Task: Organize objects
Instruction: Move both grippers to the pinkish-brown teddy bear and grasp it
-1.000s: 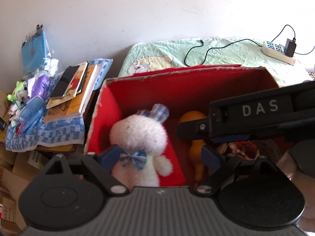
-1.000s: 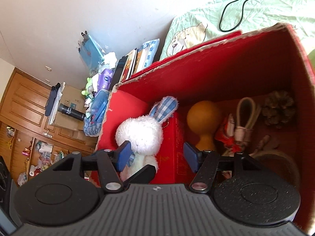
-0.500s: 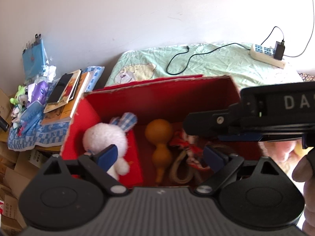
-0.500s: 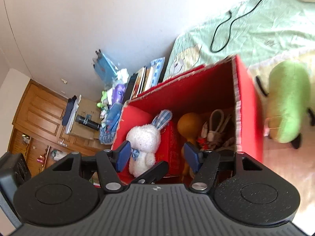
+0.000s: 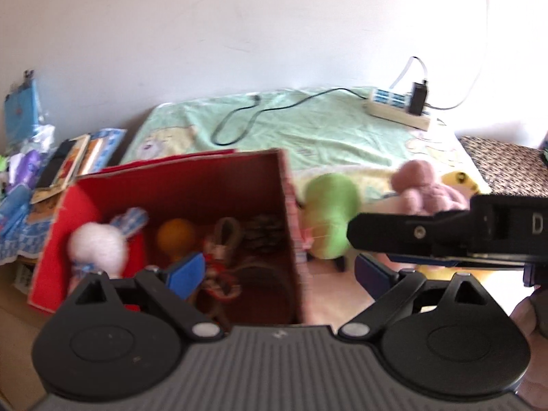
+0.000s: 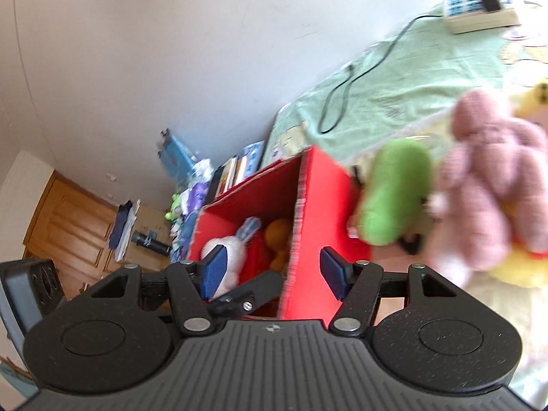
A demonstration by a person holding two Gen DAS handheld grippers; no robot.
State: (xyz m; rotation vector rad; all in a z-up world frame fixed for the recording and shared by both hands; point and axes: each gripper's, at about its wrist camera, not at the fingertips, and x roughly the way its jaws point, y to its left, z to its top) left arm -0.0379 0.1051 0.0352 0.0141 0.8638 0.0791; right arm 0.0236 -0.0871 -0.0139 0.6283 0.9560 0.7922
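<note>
A red box [image 5: 191,185] [image 6: 322,198] holds a white plush rabbit [image 5: 96,246] [image 6: 233,250], an orange gourd [image 5: 176,236] [image 6: 279,234], a rope [image 5: 227,231] and a pine cone [image 5: 265,236]. Right of the box lie a green plush toy [image 5: 330,212] [image 6: 394,198], a pink plush toy [image 5: 424,188] [image 6: 493,185] and a yellow plush toy [image 6: 517,263]. My left gripper [image 5: 279,270] is open above the box's right wall. My right gripper [image 6: 274,269] is open and empty over the same wall; its black body [image 5: 445,233] crosses the left wrist view.
A green blanket [image 5: 308,130] carries a black cable [image 5: 239,120] and a power strip [image 5: 399,111]. Books [image 5: 73,164] and small toys are stacked left of the box. A wooden cabinet [image 6: 75,219] stands at the far left. A woven seat [image 5: 507,167] is at the right.
Both grippers have pulled up and swung right, away from the box's inside. The rabbit stays in the box, and the green, pink and yellow toys have come into view.
</note>
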